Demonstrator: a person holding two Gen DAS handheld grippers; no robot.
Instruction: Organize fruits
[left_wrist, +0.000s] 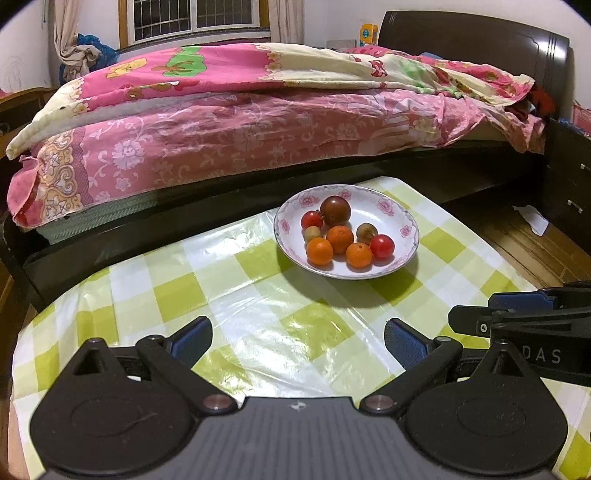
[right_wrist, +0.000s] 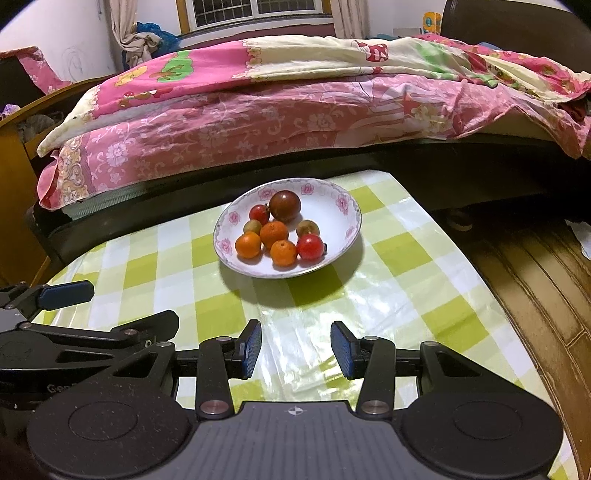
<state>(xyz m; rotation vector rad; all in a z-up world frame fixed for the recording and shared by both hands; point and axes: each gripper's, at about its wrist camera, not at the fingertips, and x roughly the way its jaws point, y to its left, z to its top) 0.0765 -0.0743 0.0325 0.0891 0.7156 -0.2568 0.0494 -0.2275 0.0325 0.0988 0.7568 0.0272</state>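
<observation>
L gripper (left_wrist: 298, 341) & R gripper (right_wrist: 296, 349) hovering w/ jaws standing apart, gripping nothing, short of white floral-rimmed ceramic bowl (right_wrist: 343, 225) holding small round oranges (right_wrist: 274, 233) & red tomatoes (right_wrist: 309, 246).

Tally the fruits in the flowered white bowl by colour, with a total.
Small round orange fruits: 3
Small glossy red fruits: 2
Small greenish-brown fruits: 2
Large dark reddish-brown round fruit: 1
Total: 8, all inside the flowered white bowl.
</observation>
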